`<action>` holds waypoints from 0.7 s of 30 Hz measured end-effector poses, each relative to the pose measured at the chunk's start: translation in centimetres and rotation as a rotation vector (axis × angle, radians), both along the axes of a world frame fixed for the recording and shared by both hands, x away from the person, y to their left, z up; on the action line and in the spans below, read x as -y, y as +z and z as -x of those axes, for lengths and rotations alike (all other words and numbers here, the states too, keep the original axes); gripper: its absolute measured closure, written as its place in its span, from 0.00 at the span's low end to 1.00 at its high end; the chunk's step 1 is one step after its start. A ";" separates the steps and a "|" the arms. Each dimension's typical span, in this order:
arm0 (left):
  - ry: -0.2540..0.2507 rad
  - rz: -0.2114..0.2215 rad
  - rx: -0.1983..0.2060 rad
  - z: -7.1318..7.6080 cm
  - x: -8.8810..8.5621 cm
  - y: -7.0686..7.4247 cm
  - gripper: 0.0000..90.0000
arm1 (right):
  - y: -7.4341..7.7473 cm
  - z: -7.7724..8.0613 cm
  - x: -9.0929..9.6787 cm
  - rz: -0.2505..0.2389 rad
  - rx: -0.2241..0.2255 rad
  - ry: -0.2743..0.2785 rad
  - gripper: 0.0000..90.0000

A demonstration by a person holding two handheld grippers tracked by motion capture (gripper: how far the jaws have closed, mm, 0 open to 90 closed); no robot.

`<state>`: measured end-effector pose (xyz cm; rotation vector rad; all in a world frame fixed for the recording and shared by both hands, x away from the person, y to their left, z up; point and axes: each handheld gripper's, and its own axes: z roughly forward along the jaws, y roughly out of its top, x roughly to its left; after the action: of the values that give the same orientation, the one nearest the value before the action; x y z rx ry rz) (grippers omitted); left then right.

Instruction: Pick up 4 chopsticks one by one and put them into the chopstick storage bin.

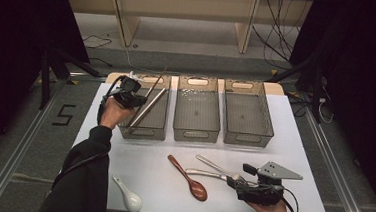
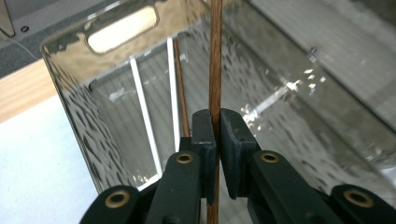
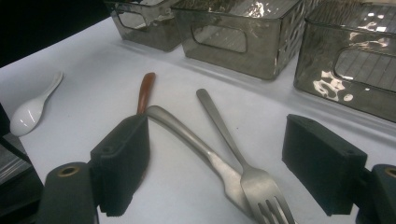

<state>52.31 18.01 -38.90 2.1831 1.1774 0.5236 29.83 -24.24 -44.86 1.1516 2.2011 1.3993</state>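
L tool [image 2: 217,140] is clamped on a wooden chopstick [image 2: 215,70], held over the left bin [image 2: 65,88]. The stick looks light, stiff and thin, likely to pivot, so grip near mid-length. R tool [image 3: 219,168] is wide open over two forks [image 3: 233,163] on the desk [image 1: 298,144].

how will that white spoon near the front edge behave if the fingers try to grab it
The white spoon looks glazed and glossy, so it would probably slip between flat pads. Its rounded bowl rests on the white mat, so a push may make it rock or spin. It looks ceramic, so likely stiff, and it could chip if dropped.
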 end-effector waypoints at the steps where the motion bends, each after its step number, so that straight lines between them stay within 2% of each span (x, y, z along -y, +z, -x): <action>1: 0.008 0.005 -0.004 -0.1 -0.1 -0.2 0.93 | 0.0 0.0 0.0 0.000 0.000 0.000 0.27; 17: 0.053 0.017 -0.076 -0.4 -0.7 -1.9 0.92 | 0.0 0.0 0.0 0.000 0.000 0.001 0.27; 21: 0.061 0.016 -0.088 -0.4 -0.7 -2.0 0.85 | 0.0 0.0 0.0 0.000 -0.001 0.000 0.27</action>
<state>52.74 18.68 -40.91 2.1818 1.2940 0.4455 29.83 -24.26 -44.86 1.1528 2.2009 1.3995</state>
